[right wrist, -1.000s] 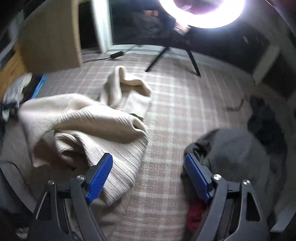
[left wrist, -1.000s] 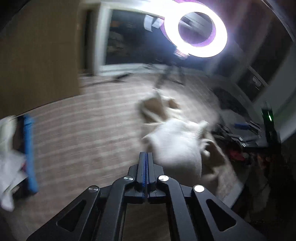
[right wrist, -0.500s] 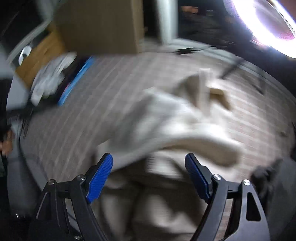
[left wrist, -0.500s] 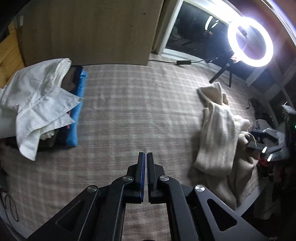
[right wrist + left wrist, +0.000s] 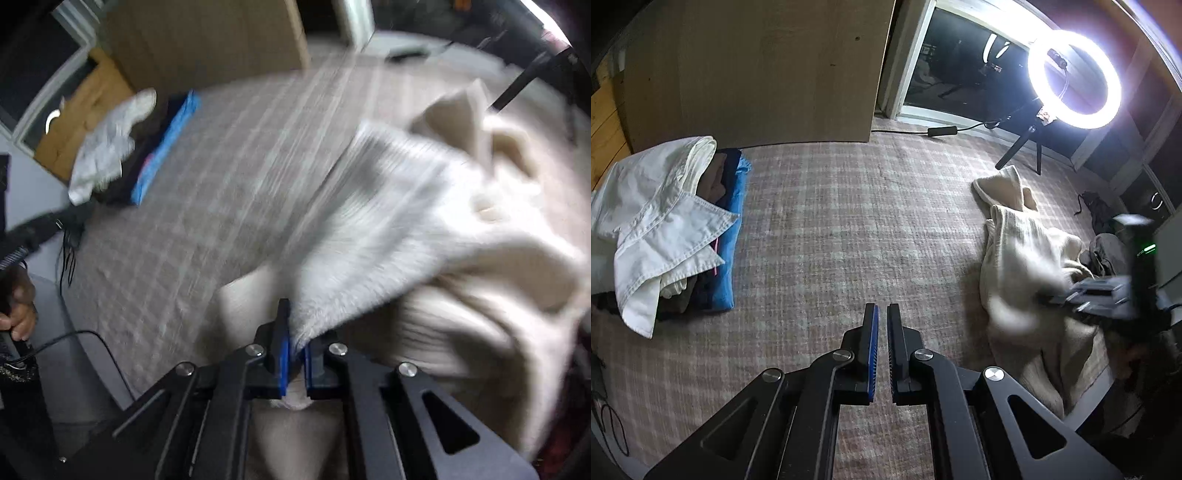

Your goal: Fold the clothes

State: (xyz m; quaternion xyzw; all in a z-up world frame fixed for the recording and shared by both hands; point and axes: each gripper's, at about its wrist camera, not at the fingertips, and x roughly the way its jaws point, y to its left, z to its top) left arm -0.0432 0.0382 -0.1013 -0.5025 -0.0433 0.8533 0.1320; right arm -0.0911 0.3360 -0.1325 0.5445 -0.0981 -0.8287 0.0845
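Observation:
A cream ribbed sweater (image 5: pixel 1019 254) lies crumpled at the right side of the plaid bed cover (image 5: pixel 849 229). In the right wrist view my right gripper (image 5: pixel 295 343) is shut on an edge of the cream sweater (image 5: pixel 399 206), and the knit bunches between the blue pads. The right gripper (image 5: pixel 1097 291) shows blurred in the left wrist view, at the sweater's right edge. My left gripper (image 5: pixel 882 317) hovers over bare cover near the front, its fingers nearly together with a thin gap and nothing between them.
A stack of folded clothes (image 5: pixel 668 229), white on top and blue at the bottom, sits at the left. A lit ring light (image 5: pixel 1074 79) on a tripod stands at the back right. A wooden board (image 5: pixel 757 74) leans behind. A hand (image 5: pixel 18 314) holds the left gripper's handle.
My right gripper has gone from wide open to shut on the sweater's edge. The left wrist view swung left and steadied over the bare cover, and its fingers parted slightly.

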